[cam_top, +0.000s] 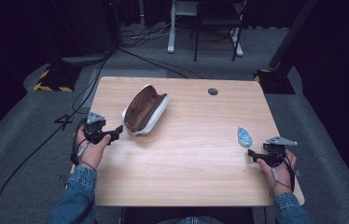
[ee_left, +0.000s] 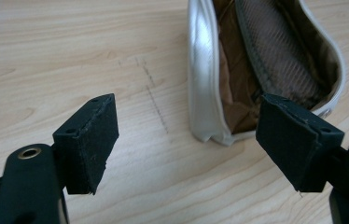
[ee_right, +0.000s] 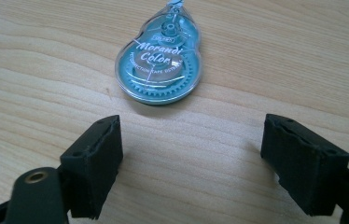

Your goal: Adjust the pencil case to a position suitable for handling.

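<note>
A white pencil case [cam_top: 145, 109] with a brown lining lies unzipped on the left half of the wooden table [cam_top: 191, 154]. In the left gripper view its near end [ee_left: 219, 126] sits just beyond the jaws. My left gripper [cam_top: 118, 132] hovers at the table's left edge, open, nothing between its pads [ee_left: 88, 140]. A teal correction-tape dispenser [cam_top: 244, 136] lies near the right edge; up close [ee_right: 159, 60] it rests flat, a short way past my right gripper [cam_top: 251, 155], which is open and empty.
A round cable hole [cam_top: 212, 91] sits at the table's far side. Beyond the table stand a chair and desk legs [cam_top: 205, 32], cables on grey carpet, and yellow-black striped bases [cam_top: 51, 81].
</note>
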